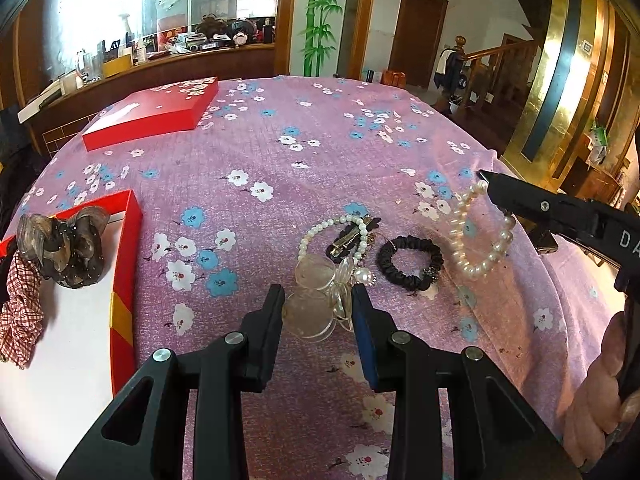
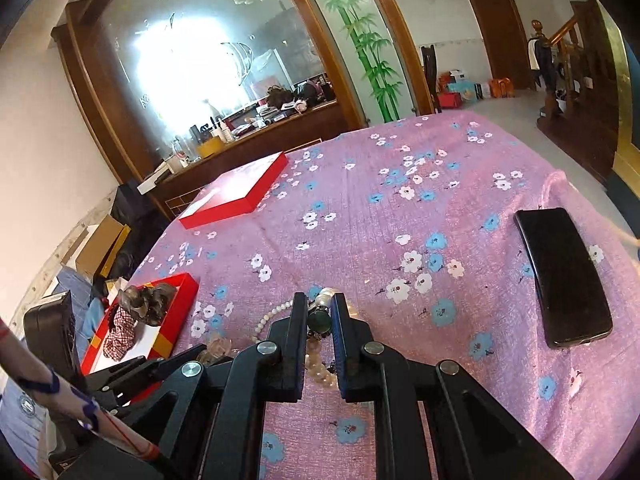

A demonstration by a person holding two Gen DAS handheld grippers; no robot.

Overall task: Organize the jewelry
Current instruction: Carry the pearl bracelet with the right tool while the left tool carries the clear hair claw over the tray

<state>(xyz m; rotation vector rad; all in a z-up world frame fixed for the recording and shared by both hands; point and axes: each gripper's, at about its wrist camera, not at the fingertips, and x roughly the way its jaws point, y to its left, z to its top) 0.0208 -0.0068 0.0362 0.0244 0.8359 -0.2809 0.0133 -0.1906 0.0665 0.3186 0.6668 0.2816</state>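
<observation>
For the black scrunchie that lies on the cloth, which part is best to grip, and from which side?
Probably grip the black scrunchie across its nearer band, from above: it lies flat as an open ring, so one finger can enter the hole. Its far left edge touches the hair clip.

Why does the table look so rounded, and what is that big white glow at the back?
Left wrist view: the fisheye lens bulges the floral tablecloth into a dome, and the glass partition blows out white with backlight. Right wrist view: same glare on the partition, and the door frames bend.
</observation>
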